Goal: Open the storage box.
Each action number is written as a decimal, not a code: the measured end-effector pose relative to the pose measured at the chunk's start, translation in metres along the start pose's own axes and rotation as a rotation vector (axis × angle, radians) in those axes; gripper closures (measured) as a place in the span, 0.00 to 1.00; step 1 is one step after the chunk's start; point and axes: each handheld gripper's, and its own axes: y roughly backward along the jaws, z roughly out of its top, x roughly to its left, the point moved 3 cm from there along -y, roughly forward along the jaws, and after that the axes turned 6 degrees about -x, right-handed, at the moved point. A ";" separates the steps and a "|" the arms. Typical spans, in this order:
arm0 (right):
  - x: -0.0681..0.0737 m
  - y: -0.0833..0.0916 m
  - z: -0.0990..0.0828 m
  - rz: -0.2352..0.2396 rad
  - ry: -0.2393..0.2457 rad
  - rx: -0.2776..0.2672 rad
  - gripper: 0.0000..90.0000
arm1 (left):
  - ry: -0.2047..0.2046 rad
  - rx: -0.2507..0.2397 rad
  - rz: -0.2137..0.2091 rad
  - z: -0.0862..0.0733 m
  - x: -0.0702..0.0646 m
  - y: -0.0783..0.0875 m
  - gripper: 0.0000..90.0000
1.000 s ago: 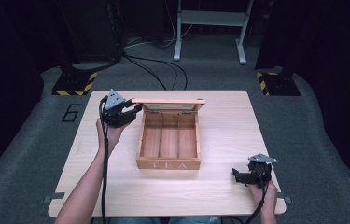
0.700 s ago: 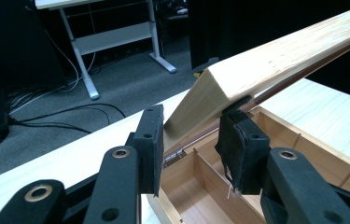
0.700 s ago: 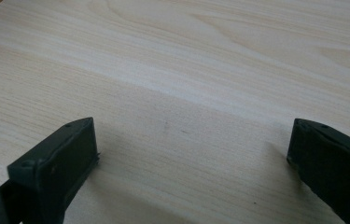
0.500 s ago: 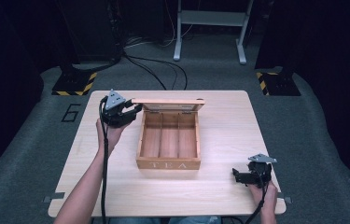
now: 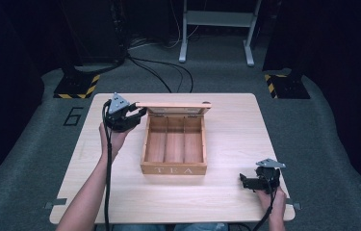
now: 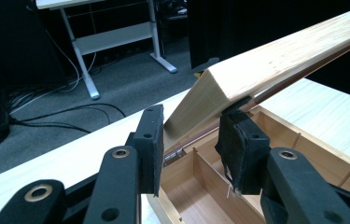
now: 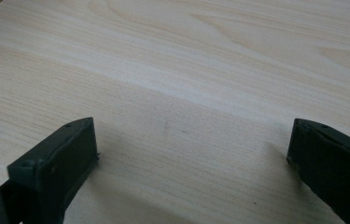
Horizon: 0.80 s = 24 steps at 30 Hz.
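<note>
A wooden tea box (image 5: 174, 147) sits near the middle of the pale wooden table (image 5: 226, 202), with the word TEA on the side facing the person. Its lid (image 5: 173, 105) is raised and stands along the far edge of the box. Inside, thin dividers split the box into three long compartments, and all three look bare.

The left gripper (image 5: 137, 114) is at the lid's left end, held up off the table by the person's left hand (image 5: 113, 137). In the left gripper view, the corner of the lid (image 6: 219, 88) sits between the two black jaws. The right-hand pad (image 6: 238, 149) presses against the lid's underside edge, while the left-hand pad (image 6: 150, 144) stands just beside the lid's end face; I cannot tell whether it touches. The jaws are set about halfway apart, close around the corner, so it seems a loose hold at most. Below them the open compartments of the box (image 6: 196, 186) are in sight.

The right gripper (image 5: 243, 181) rests low at the near right part of the table, well apart from the box, in the person's right hand (image 5: 270, 195). In the right gripper view its jaws are spread wide with only bare tabletop (image 7: 186, 84) between them, holding nothing.

Beyond the table lie grey floor, black cables (image 5: 163, 72) and the legs of a white stand (image 5: 216, 29).
</note>
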 end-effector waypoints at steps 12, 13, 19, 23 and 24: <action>0.000 0.000 0.000 -0.001 -0.007 0.002 0.01 | 0.002 -0.003 0.000 0.000 0.000 0.000 0.67; 0.000 0.000 0.000 -0.001 -0.007 0.002 0.01 | 0.002 -0.004 0.001 0.000 0.000 0.000 0.67; 0.000 0.000 0.000 -0.001 -0.006 0.002 0.01 | -0.002 -0.001 0.003 0.000 0.000 0.000 0.68; 0.000 0.000 0.000 -0.001 -0.006 0.002 0.01 | -0.003 0.001 0.002 0.000 0.000 0.000 0.68; 0.000 0.000 0.000 -0.001 -0.007 0.002 0.01 | -0.003 0.002 0.002 0.000 0.000 0.000 0.68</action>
